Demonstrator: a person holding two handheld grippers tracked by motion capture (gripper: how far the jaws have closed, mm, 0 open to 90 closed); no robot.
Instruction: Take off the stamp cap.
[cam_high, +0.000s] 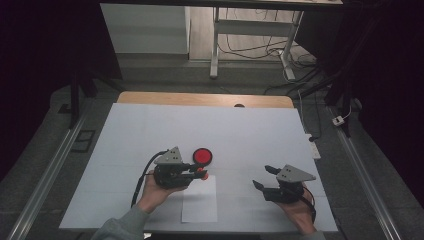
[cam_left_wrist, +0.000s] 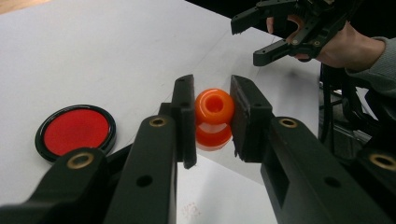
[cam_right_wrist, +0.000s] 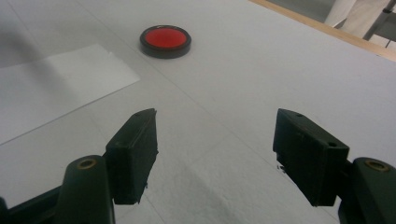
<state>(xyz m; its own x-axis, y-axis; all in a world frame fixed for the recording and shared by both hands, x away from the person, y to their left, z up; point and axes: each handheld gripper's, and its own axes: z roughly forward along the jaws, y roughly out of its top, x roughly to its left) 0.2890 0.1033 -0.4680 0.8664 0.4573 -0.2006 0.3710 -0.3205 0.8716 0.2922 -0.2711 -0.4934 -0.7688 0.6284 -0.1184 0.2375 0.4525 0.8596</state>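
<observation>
At the left of the high view, the left gripper is held by a hand above the white table cover, with its jaws pointed to the right. A small orange spot is seen at its tip there, but the shape cannot be made out. In the left gripper view the thing is shown clearly: an orange spool-shaped piece with a hole in its top end is clamped between the two black jaws, and both pads are pressed against its sides. It is carried above the table, and its lower half is tilted toward the camera.

Just beyond the left gripper's tip, a round black dish with a red inside is lying on the cover. In the left gripper view the same dish is seen to the left of the jaws, apart from them. Only its flat red surface is seen inside the rim.

A white paper sheet is lying just below the left gripper's tip in the high view.

At the right, the right gripper is held in the other hand, well apart from the left one. In the right gripper view its jaws are spread wide, and only the bare cover is seen between them. The dish is seen far ahead of them, to the left.
</observation>
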